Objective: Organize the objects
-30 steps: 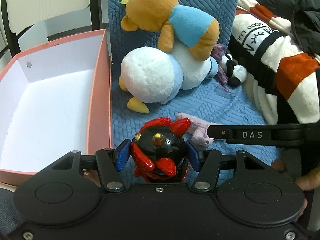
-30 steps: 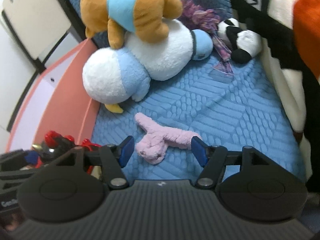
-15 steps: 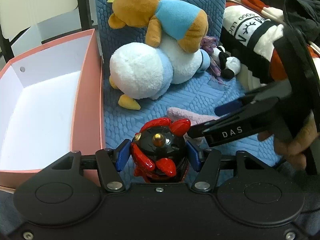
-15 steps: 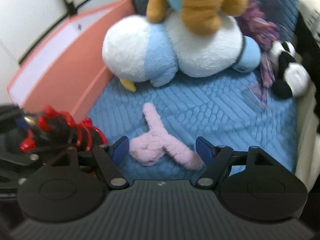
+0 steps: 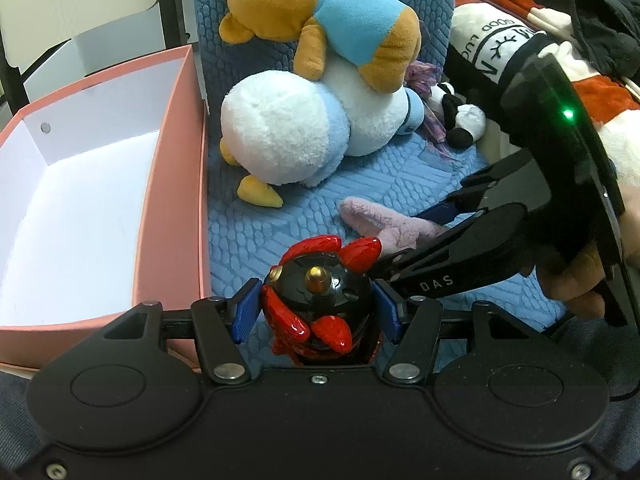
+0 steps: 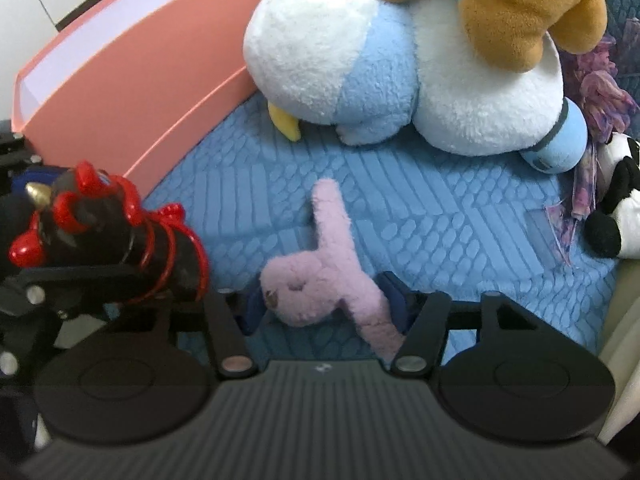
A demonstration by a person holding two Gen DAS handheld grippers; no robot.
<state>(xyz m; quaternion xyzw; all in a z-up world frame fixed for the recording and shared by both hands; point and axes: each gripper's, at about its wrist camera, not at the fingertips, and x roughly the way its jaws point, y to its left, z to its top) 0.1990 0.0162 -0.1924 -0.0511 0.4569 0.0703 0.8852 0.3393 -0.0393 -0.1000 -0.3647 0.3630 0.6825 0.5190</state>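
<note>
A glossy black and red figurine (image 5: 316, 292) sits upright between the blue pads of my left gripper (image 5: 316, 306), which is shut on it, just right of the pink box (image 5: 176, 200). The right wrist view shows the same figurine (image 6: 100, 216) at its left edge. A small pink plush toy (image 6: 316, 280) lies on the blue quilted cover (image 6: 440, 220). My right gripper (image 6: 324, 306) is down over its head with the jaws closing, and both pads touch its sides. From the left wrist view, that right gripper (image 5: 416, 236) reaches in from the right over the pink plush toy (image 5: 372, 216).
The pink box has a white inside (image 5: 80, 220) with nothing in it. Behind lie a white and blue penguin plush (image 5: 280, 140) with a brown bear (image 5: 340, 20) on top, a small panda (image 5: 460, 120), purple tinsel (image 6: 600, 92) and striped clothing (image 5: 560, 60) at right.
The right gripper rolled and came down onto the pink plush toy, its jaws first widening, then narrowing around the toy's head. The left gripper kept still with the figurine.
</note>
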